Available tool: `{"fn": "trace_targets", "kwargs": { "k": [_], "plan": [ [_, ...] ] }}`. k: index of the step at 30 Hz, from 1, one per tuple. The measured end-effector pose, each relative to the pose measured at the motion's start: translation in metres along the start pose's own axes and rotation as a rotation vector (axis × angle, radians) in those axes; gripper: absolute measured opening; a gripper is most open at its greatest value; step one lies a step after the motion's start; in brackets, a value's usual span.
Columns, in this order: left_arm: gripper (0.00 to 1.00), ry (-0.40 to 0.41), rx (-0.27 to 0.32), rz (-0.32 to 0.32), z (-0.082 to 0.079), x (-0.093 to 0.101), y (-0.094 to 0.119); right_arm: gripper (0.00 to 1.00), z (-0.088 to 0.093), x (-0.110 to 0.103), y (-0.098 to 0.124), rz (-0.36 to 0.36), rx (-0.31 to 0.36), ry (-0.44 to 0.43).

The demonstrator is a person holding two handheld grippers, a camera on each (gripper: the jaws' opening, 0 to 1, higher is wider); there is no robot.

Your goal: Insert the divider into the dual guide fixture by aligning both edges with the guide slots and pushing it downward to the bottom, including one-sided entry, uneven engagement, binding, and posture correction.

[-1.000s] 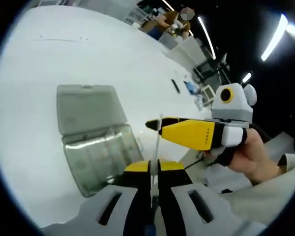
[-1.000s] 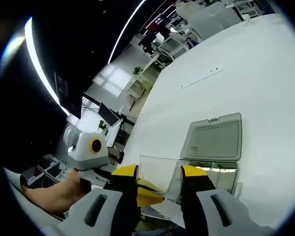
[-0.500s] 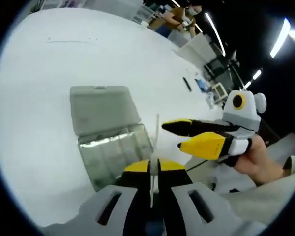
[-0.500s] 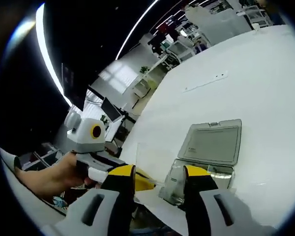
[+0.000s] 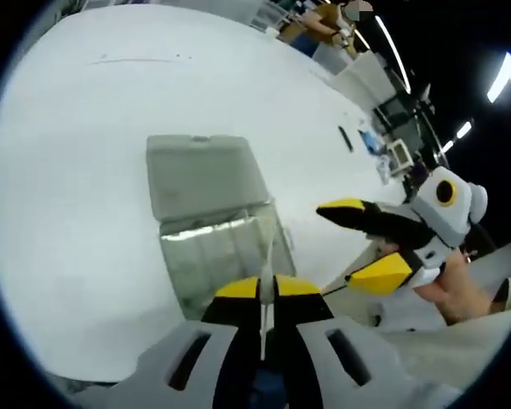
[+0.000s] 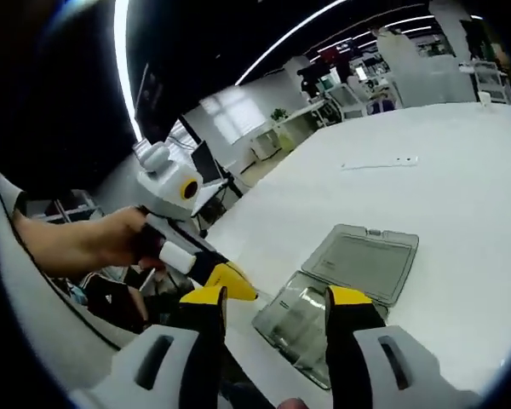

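A wide white table [image 5: 85,128] is seen under strip lights, with desks and monitors behind it. On the table lies a clear box [image 5: 217,256] with its grey lid [image 5: 200,166] folded flat open; in the right gripper view the same box [image 6: 302,319] and lid [image 6: 362,260] sit just ahead of the fingers.

The left gripper [image 5: 262,294] is pinched narrow on the divider [image 5: 267,256], a thin clear sheet seen edge-on, held above the box's near right part and not yet entered. The right gripper [image 5: 370,243] is held to the right of the box, its fingers spread wide and holding nothing.

No guide slots can be made out through the clear walls. The step is judged to be alignment before entry. The sheet should be squared to the box walls, both edges started together, and pressure kept even. If one edge enters first and binds, the sheet is best backed off and levelled, not forced. The free right gripper could steady the box or the far edge.
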State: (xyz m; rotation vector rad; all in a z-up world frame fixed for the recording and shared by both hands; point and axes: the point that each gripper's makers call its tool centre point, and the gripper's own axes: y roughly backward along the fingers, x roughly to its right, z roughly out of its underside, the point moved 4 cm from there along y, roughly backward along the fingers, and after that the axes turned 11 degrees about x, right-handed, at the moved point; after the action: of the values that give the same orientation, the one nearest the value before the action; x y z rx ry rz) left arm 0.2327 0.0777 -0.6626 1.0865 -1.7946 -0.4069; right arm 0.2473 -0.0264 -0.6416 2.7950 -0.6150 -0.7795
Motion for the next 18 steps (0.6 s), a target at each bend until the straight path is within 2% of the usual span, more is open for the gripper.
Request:
{"fn": "trace_targets", "kwargs": {
  "k": [5,18],
  "plan": [
    [0.0,0.012,-0.012,-0.031,0.001,-0.003,0.002,0.48,0.005,0.001,0.003,-0.007,-0.052,0.163],
    [0.0,0.037,-0.063,-0.119,0.0,-0.009,-0.002,0.6,0.017,-0.007,0.007,-0.06,-0.105,0.393]
  ]
}}
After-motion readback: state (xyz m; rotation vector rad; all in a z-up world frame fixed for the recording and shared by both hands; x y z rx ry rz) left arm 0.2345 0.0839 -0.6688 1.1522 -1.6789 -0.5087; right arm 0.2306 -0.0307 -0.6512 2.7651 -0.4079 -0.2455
